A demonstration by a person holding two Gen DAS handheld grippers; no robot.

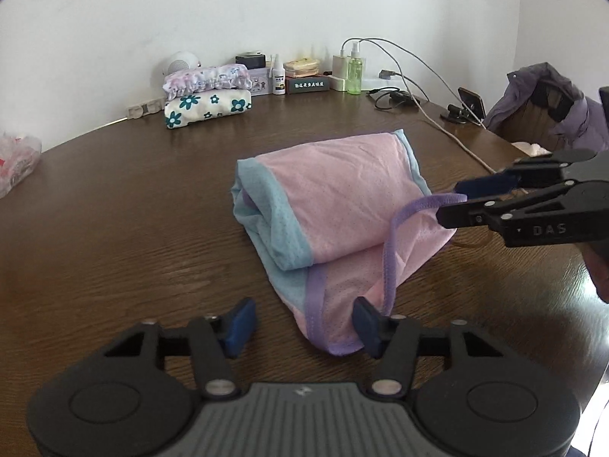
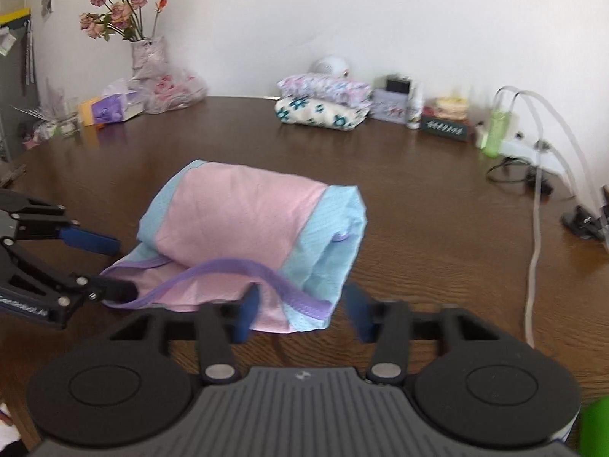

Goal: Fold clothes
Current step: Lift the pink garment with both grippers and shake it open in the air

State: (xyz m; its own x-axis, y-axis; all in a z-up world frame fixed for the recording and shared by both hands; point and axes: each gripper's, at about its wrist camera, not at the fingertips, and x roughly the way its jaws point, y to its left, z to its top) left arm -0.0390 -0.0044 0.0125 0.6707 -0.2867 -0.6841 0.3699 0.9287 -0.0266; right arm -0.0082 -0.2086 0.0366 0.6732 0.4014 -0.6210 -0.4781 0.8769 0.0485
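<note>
A pink and light-blue mesh garment (image 1: 335, 205) with purple trim lies folded in a bundle on the brown wooden table (image 1: 133, 228). It also shows in the right wrist view (image 2: 243, 228). My left gripper (image 1: 302, 321) is open, its fingers astride the garment's near purple-edged corner. My right gripper (image 2: 302, 310) is open at the bundle's other end, and a purple strap (image 2: 266, 278) drapes over its left finger. In the left wrist view the right gripper (image 1: 451, 202) stands at the right with the strap (image 1: 392, 247) looped over its finger.
Two folded floral cloths (image 1: 207, 95) are stacked at the table's back, with bottles (image 1: 354, 70), boxes and chargers beside them. Cables (image 1: 437, 122) run along the right. A vase of dried roses (image 2: 148, 57) and tissue packs stand at the far left. A purple jacket (image 1: 552, 103) hangs on a chair.
</note>
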